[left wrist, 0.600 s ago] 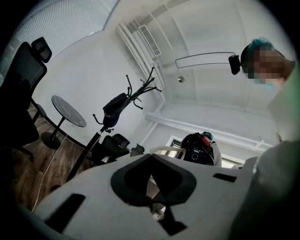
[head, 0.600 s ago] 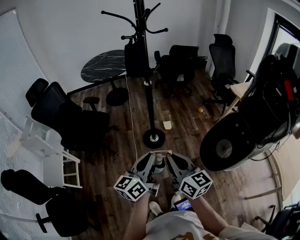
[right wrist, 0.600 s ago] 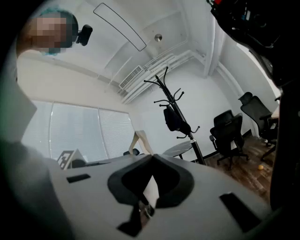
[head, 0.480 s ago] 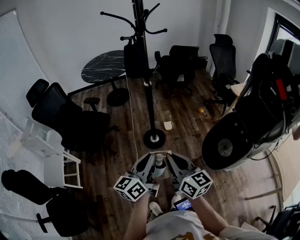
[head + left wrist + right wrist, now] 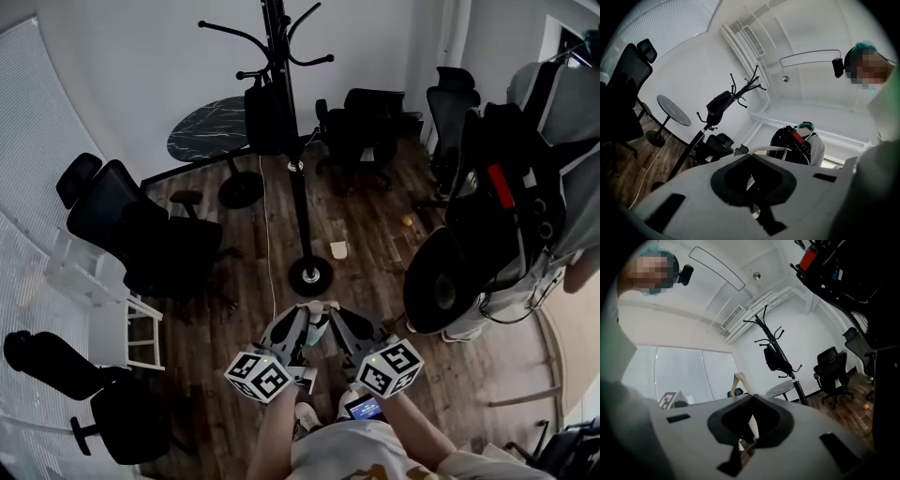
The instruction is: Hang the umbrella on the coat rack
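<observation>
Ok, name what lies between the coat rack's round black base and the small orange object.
In the head view, one small pale object sits on the wood floor there.

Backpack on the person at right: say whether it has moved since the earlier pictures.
Yes: the backpack has shifted left in the head view, now overlapping the office chair that earlier stood clear.

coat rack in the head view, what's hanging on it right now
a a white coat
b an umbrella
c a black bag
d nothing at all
c: in the head view a black bag hangs against the pole of the coat rack, just below its curved hooks, and no other thing shows on those hooks.
</observation>
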Available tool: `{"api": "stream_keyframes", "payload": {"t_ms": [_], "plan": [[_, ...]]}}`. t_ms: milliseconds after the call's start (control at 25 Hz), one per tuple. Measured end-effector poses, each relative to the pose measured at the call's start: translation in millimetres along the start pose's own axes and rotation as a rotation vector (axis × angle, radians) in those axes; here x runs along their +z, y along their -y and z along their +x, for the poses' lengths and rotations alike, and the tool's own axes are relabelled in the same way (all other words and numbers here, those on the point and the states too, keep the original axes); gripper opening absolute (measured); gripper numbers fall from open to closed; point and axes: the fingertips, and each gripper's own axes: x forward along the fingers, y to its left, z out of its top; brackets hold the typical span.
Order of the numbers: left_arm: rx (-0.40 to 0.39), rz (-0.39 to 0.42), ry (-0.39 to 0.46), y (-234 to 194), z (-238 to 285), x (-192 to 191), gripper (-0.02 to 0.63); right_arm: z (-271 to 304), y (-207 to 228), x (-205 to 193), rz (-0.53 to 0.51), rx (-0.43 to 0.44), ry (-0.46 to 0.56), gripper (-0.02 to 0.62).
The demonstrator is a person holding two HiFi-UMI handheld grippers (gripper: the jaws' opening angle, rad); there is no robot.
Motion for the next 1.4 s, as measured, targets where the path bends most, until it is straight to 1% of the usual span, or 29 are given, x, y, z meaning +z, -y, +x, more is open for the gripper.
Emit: {"api": "stream_keyframes", "payload": {"t_ms": [120, 360, 680, 960, 1080, 1400], "plan": [[0.007, -0.003, 0.021, -5, 8, 3, 0.018, 6, 7, 2, -0.004, 0.012, -0.006, 0.012], [0.019, 0.01, 0.055, 8, 27, 3, 0.018, 2, 22, 17, -0.031, 0.038, -0.011, 0.012], [0.035, 0.0, 0.063, -11, 65, 15, 0.018, 35, 56, 34, -0.035, 0.043, -0.006, 0.012], [0.015, -0.021, 0.057, -52, 110, 30, 0.018, 83, 88, 38, -0.042, 0.025, -0.017, 0.012], [0.008, -0.038, 0.045, -77, 130, 36, 0.018, 111, 106, 39, -0.04, 0.008, -0.027, 0.012], [-0.018, -0.049, 0.0, -141, 182, 59, 0.018, 186, 149, 35, -0.021, -0.04, -0.035, 0.012]]}}
